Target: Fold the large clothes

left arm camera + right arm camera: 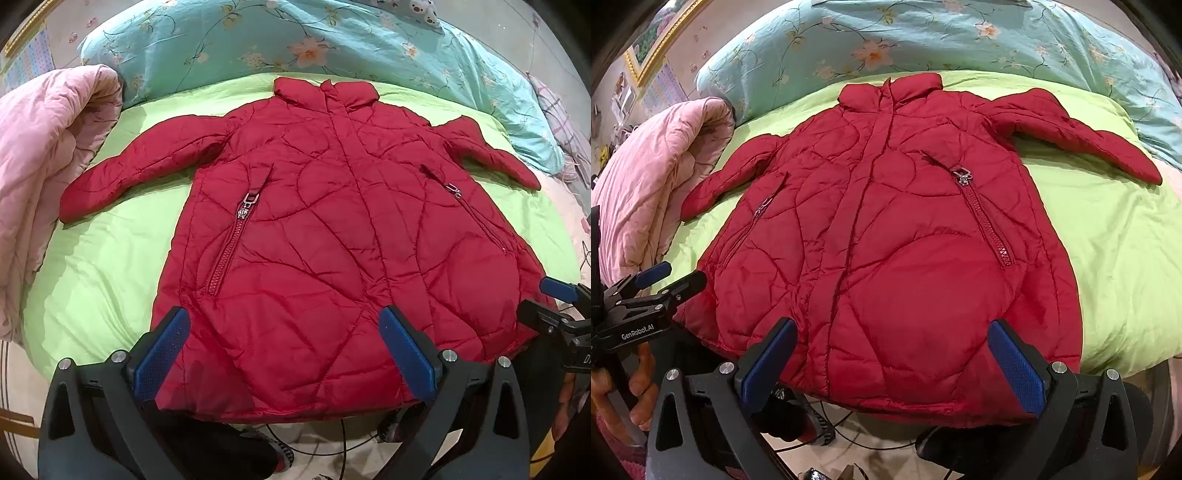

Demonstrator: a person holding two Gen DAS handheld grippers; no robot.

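Observation:
A red quilted puffer jacket lies flat, front up, on a light green sheet, collar away from me, both sleeves spread out. It also shows in the right wrist view. My left gripper is open above the jacket's hem, left of centre, holding nothing. My right gripper is open above the hem, right of centre, holding nothing. The right gripper also shows at the right edge of the left wrist view, and the left gripper at the left edge of the right wrist view.
A rolled pink quilt lies left of the jacket. A teal floral duvet lies behind the collar. The bed's near edge runs under the hem; cables lie on the floor below. A framed picture hangs at the far left.

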